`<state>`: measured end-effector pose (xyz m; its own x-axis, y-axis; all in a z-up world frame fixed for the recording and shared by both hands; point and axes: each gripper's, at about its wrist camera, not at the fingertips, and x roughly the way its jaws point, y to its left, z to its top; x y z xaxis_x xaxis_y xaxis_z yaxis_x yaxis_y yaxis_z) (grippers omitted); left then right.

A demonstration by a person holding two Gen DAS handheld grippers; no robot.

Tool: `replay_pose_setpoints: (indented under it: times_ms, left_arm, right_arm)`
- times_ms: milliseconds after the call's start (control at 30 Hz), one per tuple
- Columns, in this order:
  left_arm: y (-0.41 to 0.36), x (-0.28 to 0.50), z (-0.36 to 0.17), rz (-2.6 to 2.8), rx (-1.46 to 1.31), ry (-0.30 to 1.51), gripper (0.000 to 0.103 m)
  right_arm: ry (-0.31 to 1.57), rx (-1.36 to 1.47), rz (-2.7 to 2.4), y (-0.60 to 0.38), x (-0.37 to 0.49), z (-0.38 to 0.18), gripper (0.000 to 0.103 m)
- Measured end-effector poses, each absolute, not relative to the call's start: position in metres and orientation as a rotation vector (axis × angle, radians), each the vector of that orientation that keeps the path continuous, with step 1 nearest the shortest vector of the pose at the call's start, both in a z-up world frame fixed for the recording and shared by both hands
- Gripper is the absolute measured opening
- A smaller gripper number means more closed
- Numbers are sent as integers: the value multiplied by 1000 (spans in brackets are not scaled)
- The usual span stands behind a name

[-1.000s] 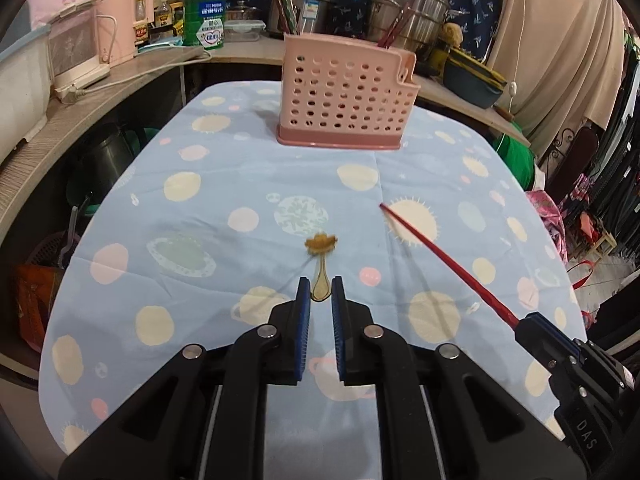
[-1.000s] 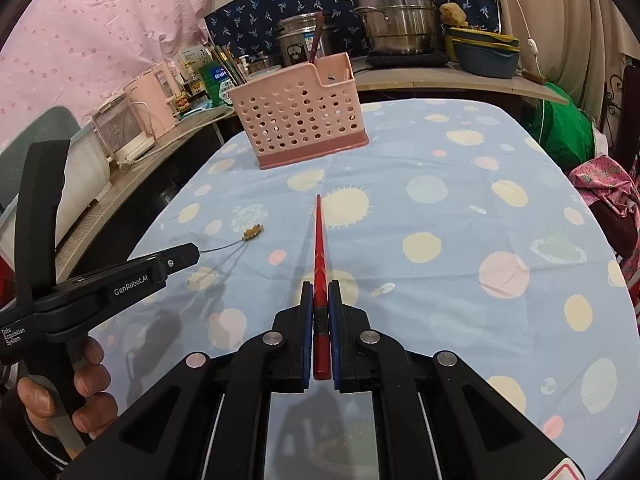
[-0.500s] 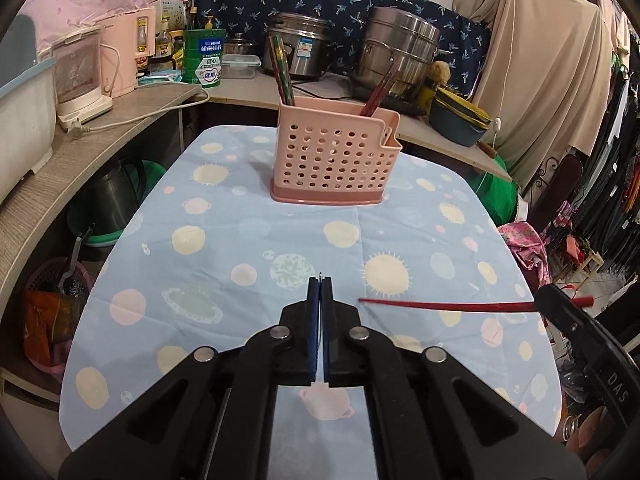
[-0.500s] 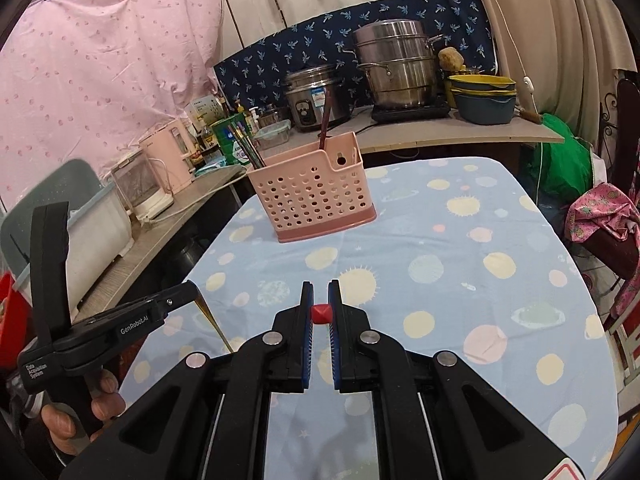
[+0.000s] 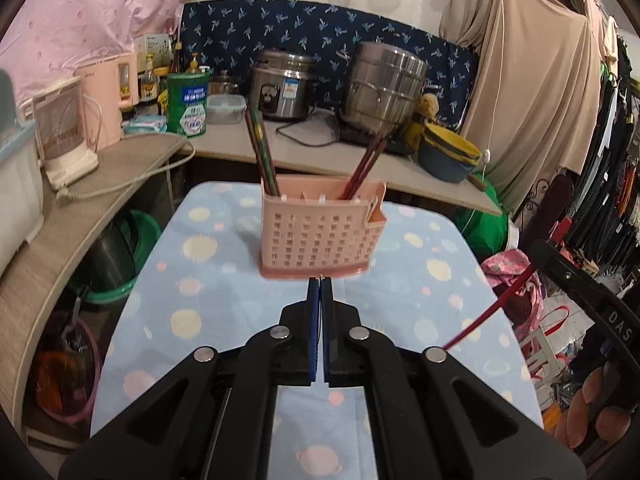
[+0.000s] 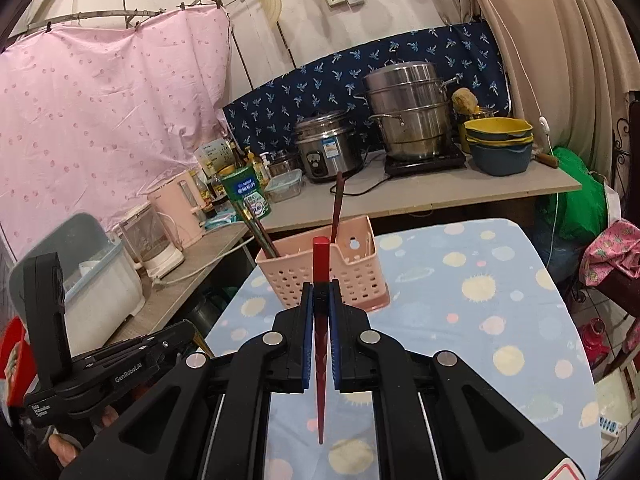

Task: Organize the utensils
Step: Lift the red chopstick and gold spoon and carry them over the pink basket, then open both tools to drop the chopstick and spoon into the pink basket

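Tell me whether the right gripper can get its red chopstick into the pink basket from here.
Probably yes: the right gripper holds the red chopstick with the pink basket just ahead, its top open and nothing between them.

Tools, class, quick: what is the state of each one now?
Left tool: closed; held item not visible.
Right tool: closed on a red chopstick.

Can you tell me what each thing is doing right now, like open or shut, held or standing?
left gripper: fingers shut tight; whether they hold anything cannot be told.
right gripper: shut on the red chopstick.
red chopstick: held, lifted off the table, thick end toward the basket.
pink utensil basket: upright on the tablecloth.
chopsticks in basket: standing, leaning.
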<state>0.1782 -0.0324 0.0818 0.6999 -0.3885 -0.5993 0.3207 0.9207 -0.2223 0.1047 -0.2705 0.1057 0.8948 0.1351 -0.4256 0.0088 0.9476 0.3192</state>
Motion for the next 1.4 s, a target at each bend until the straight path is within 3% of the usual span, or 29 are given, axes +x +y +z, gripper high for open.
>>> replay_pose_setpoints:
  times_ms: [400,633,1400]
  left_arm:
    - [-38,266,164,-412,-157,550,1]
    - [-41,304,177,-404,-191,526,1]
    - [-61,360,97,-387,-193,680,1]
  right_arm:
    - [318,362,45,-294,195,174,7]
    - [257,392,26,-306,237,192,7]
    - [455,349,44,-280,316,103,7]
